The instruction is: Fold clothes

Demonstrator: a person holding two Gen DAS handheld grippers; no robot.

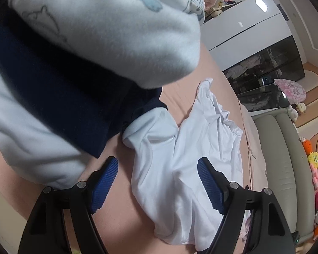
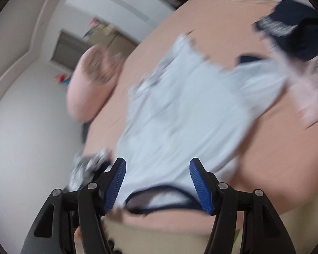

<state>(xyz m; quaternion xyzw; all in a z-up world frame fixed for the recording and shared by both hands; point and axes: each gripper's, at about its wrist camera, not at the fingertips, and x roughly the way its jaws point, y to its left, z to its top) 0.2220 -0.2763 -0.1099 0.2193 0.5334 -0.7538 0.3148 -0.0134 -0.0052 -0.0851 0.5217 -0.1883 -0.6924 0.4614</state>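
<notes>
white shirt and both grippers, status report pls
Left gripper open over crumpled white shirt. Right gripper open above pale blue top, view blurred. Navy garment piled beside.

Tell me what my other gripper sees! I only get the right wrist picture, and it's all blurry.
Observer: The left gripper is open, its blue fingers either side of a crumpled white garment on the pink bed.
Operator: Is anything else near it?
Observer: Yes, a fleecy pale blue piece with little animal prints fills the upper left, very close to the camera.
Operator: Anything dark over there?
Observer: A navy band runs beneath that fleecy piece.
Operator: What's past the bed?
Observer: Stuffed toys along a grey padded bench.
</notes>
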